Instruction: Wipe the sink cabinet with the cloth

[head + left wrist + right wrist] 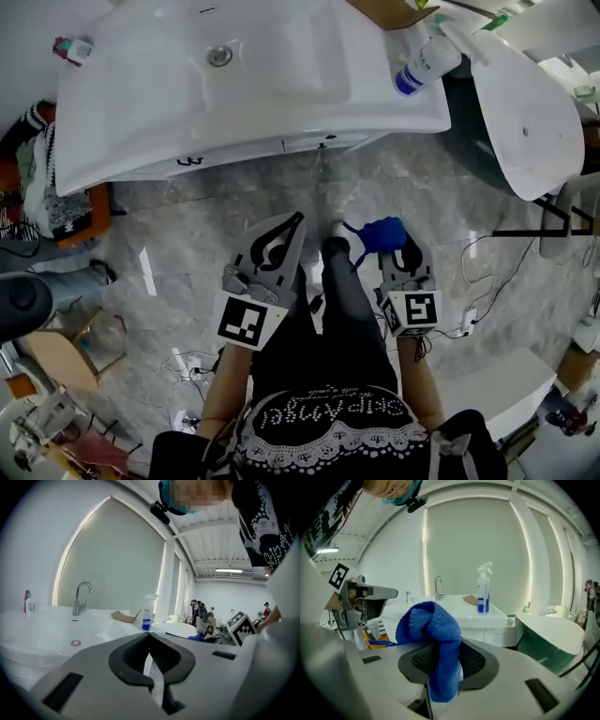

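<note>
The white sink cabinet (253,150) stands ahead of me, its basin (187,84) on top with a drain in the middle. My right gripper (405,246) is shut on a blue cloth (380,232), held low over the floor, well short of the cabinet front. In the right gripper view the blue cloth (436,639) bunches up out of the closed jaws, with the cabinet (478,618) beyond. My left gripper (292,225) is shut and holds nothing; in the left gripper view its jaws meet at the tip (150,637) below the basin (56,630).
A spray bottle (424,66) with a blue label and a piece of cardboard (389,11) sit on the counter's right end. A faucet (80,597) rises behind the basin. A white tub (525,112) stands to the right. Cables (469,319) lie on the marble floor.
</note>
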`<action>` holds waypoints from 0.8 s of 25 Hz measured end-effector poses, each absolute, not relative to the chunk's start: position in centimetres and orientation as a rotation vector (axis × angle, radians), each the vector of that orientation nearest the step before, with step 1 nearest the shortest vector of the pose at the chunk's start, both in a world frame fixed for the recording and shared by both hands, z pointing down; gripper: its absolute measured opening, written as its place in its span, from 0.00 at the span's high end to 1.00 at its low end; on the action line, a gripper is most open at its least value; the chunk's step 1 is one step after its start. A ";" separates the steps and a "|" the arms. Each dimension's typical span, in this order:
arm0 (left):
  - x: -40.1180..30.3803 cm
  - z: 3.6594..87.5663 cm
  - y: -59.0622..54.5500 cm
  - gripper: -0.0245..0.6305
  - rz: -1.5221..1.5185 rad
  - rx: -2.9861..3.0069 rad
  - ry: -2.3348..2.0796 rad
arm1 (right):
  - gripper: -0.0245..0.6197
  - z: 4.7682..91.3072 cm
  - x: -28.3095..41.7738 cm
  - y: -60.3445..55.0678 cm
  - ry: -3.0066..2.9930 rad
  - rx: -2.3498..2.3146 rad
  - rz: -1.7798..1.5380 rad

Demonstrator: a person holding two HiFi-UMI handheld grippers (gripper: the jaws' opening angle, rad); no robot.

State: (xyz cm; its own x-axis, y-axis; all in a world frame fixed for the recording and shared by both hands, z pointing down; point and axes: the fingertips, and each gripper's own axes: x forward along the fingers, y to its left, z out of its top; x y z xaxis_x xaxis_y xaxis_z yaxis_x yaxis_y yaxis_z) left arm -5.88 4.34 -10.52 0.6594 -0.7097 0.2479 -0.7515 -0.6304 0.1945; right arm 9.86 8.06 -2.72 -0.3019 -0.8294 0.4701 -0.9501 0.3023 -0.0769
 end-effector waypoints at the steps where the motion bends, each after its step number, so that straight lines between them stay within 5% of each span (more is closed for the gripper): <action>1: -6.3 -12.1 5.0 0.96 0.213 2.588 -1.171 | 0.78 -4.9 9.3 8.4 -2.243 1.604 0.501; 12: -19.1 -20.4 8.2 0.96 0.206 2.587 -1.372 | 0.78 -14.4 4.2 12.4 -2.305 1.683 0.511; 20: -19.0 -21.7 11.3 0.96 0.221 2.584 -1.445 | 0.78 -15.9 2.4 14.5 -2.421 1.505 0.415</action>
